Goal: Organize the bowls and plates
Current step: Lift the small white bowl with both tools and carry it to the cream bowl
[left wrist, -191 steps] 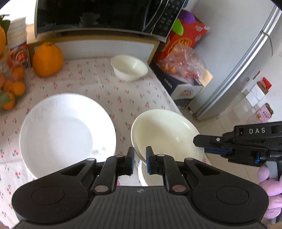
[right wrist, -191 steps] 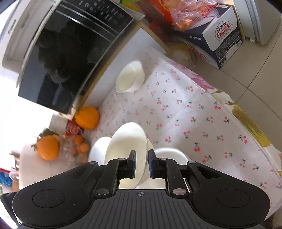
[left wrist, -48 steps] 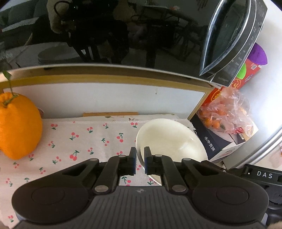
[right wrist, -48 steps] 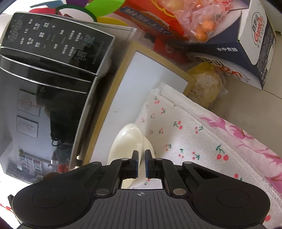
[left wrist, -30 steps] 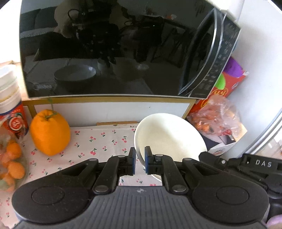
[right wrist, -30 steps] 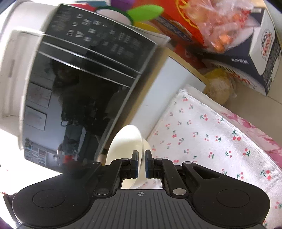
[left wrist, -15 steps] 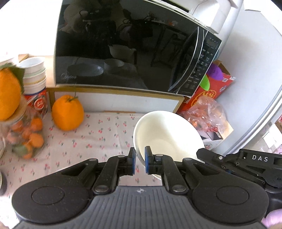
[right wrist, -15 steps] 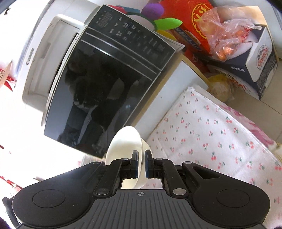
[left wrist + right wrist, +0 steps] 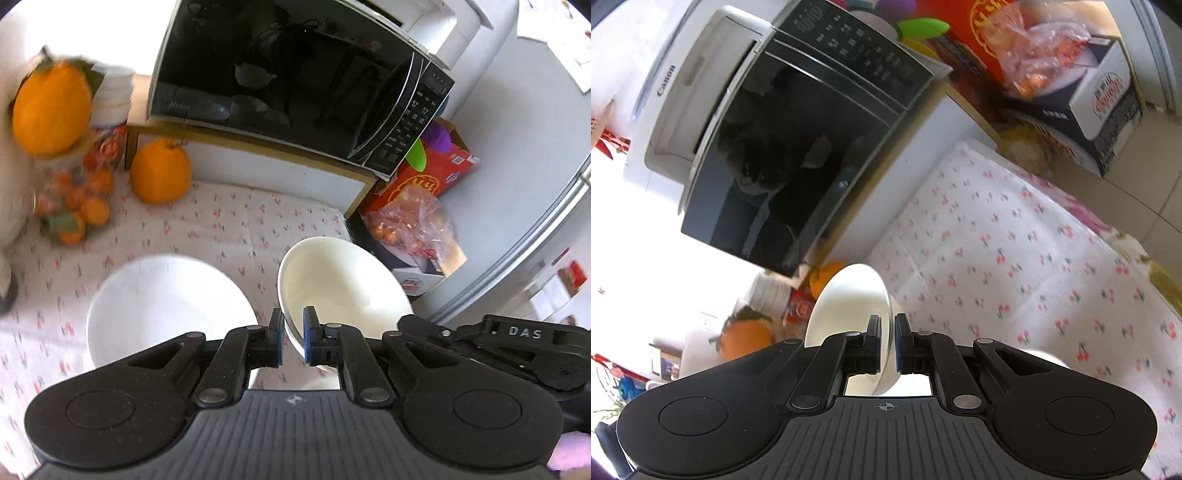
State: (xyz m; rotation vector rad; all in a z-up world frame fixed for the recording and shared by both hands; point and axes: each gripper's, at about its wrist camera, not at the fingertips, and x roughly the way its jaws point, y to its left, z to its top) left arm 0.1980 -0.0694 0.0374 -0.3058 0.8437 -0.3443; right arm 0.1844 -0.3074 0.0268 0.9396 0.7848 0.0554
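Observation:
A white bowl (image 9: 343, 288) hangs tilted above the cherry-print tablecloth (image 9: 236, 225), held from two sides. My left gripper (image 9: 293, 325) is shut on its near-left rim. My right gripper (image 9: 410, 325) reaches in from the right and touches the bowl's far side. In the right wrist view the same bowl (image 9: 846, 299) stands edge-on, with my right gripper (image 9: 888, 328) shut on its rim. A large white plate (image 9: 166, 306) lies on the cloth, left of the bowl. Another white rim (image 9: 1045, 358) shows low on the cloth beside the right gripper.
A black microwave (image 9: 288, 85) sits on a wooden shelf at the back, with a white printer (image 9: 690, 85) on top. Big oranges (image 9: 160, 175) and a bag of small ones (image 9: 74, 206) stand at left. Boxes and a bag of fruit (image 9: 410, 221) sit on the floor by the fridge (image 9: 517, 184).
Both grippers have drawn back from the microwave with the bowl still gripped. The microwave looks smaller, and the large white plate has come into the left wrist view.

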